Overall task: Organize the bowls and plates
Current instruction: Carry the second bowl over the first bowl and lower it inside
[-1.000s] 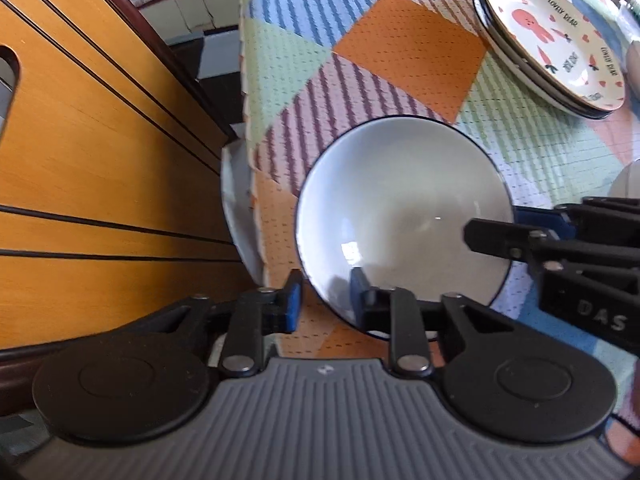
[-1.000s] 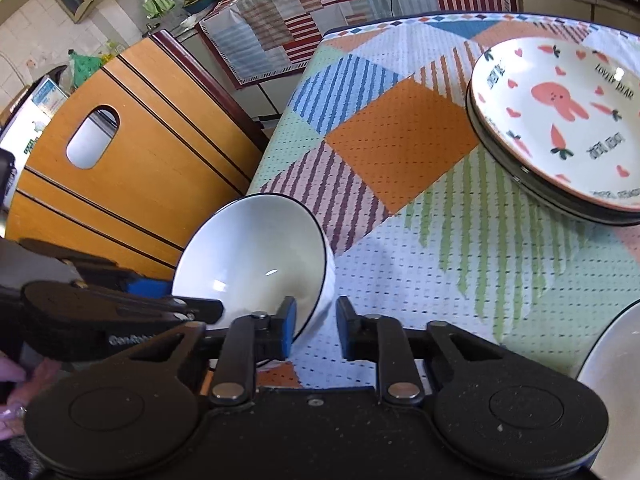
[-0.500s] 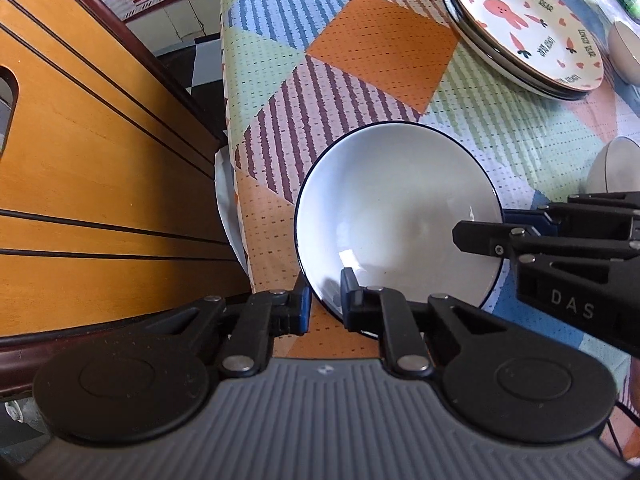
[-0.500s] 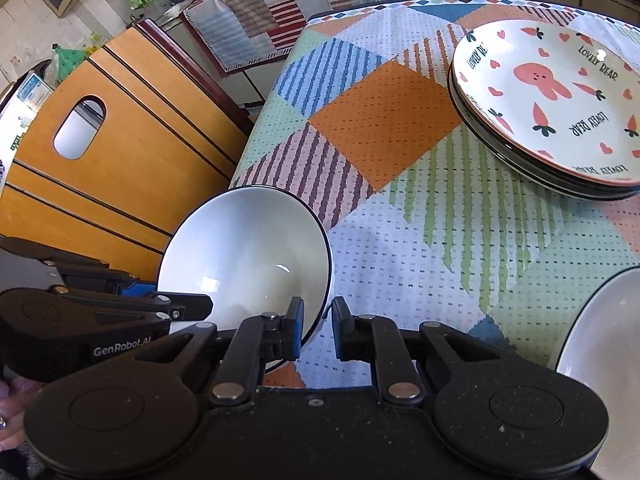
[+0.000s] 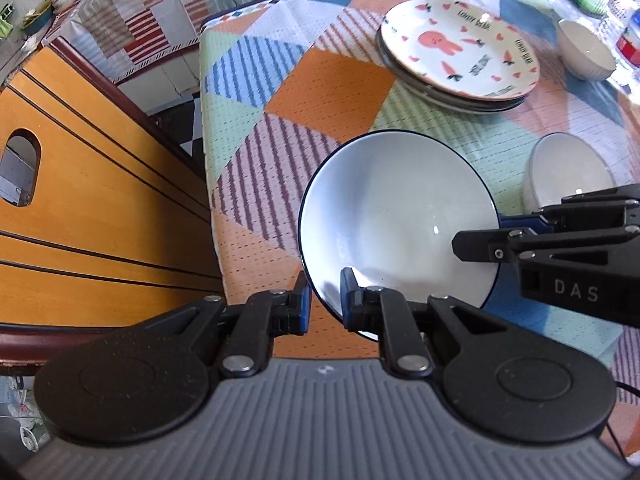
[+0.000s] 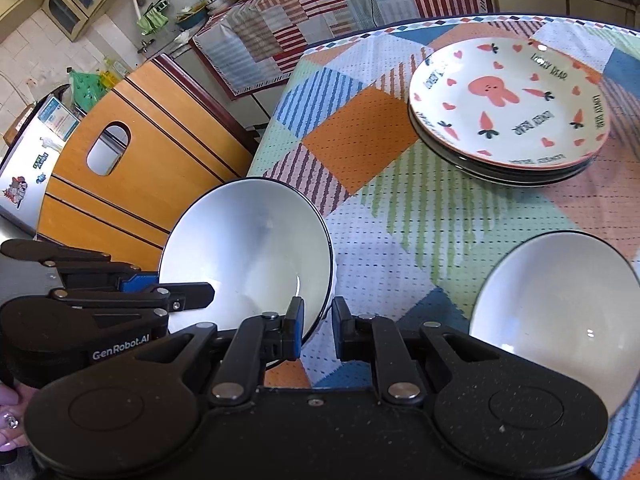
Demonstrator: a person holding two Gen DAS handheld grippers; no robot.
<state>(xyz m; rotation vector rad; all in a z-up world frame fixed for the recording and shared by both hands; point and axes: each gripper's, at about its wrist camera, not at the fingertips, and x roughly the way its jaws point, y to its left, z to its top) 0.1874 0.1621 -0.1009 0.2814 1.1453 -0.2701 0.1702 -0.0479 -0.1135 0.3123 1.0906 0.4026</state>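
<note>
Lifted since before, white bowl (image 5: 394, 216) stays clamped by "GenRobot.AI" left tool (image 5: 324, 300) and "DAS" right tool (image 6: 318, 330).

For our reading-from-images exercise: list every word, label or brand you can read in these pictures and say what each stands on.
"DAS": on the right gripper, seen from the left wrist.
"GenRobot.AI": on the left gripper, seen from the right wrist.
"LOVELY BEAR": printed around the top plate; some repeats are too distorted to read.
Fridge stickers and box label: too small to read.
</note>
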